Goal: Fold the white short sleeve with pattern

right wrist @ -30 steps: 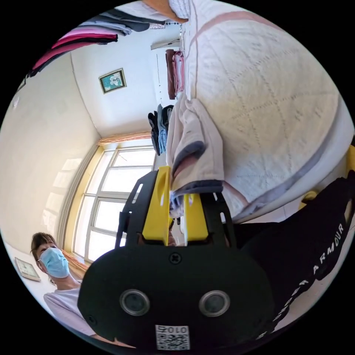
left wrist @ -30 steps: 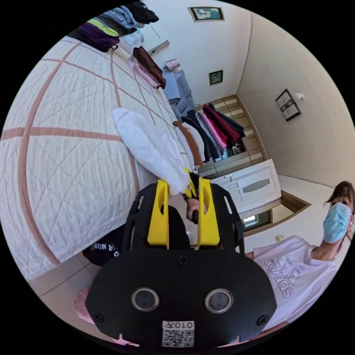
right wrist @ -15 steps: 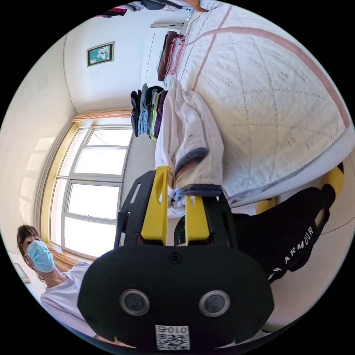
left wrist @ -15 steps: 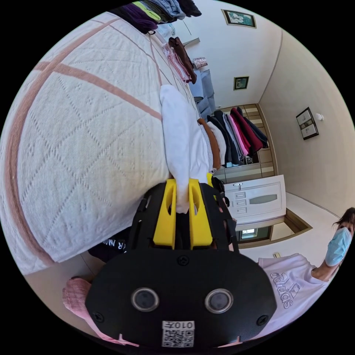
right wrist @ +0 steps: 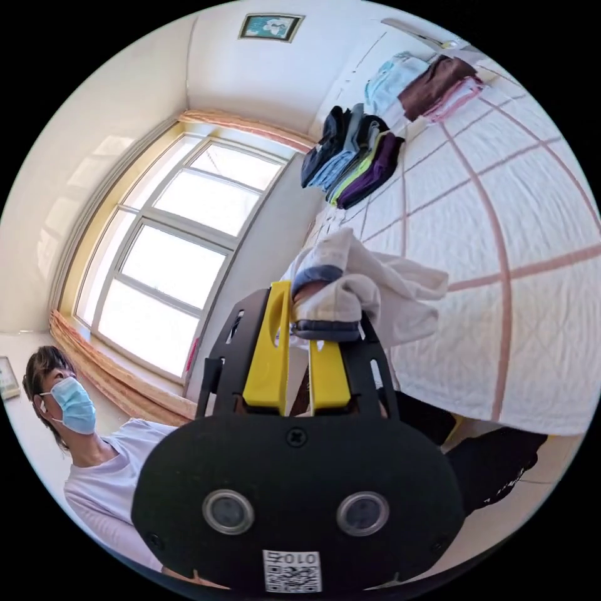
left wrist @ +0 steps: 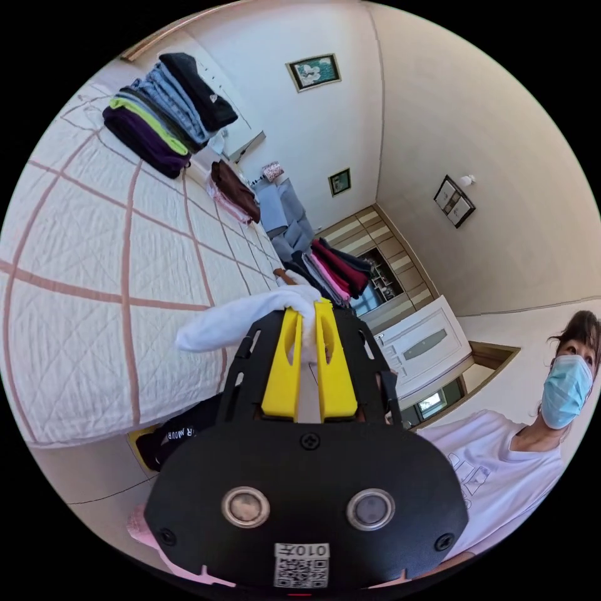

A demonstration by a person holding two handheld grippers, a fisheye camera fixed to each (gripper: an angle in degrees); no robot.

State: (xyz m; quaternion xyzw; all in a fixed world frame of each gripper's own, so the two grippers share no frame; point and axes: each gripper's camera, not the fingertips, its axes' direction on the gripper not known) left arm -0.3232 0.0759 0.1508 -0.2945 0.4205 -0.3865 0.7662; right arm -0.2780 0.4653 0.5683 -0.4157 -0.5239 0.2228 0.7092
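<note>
In the left gripper view, the left gripper (left wrist: 307, 319) pinches the white shirt (left wrist: 231, 320) tight between its jaws, lifting it off the bed (left wrist: 94, 263). In the right gripper view, the right gripper (right wrist: 299, 325) squeezes the shirt's grey-trimmed edge, probably to spread it flat.

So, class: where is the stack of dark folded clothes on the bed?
In the left gripper view, the stack of folded clothes sits at the bed's far edge, upper left, beside the brown and pink pile.
</note>
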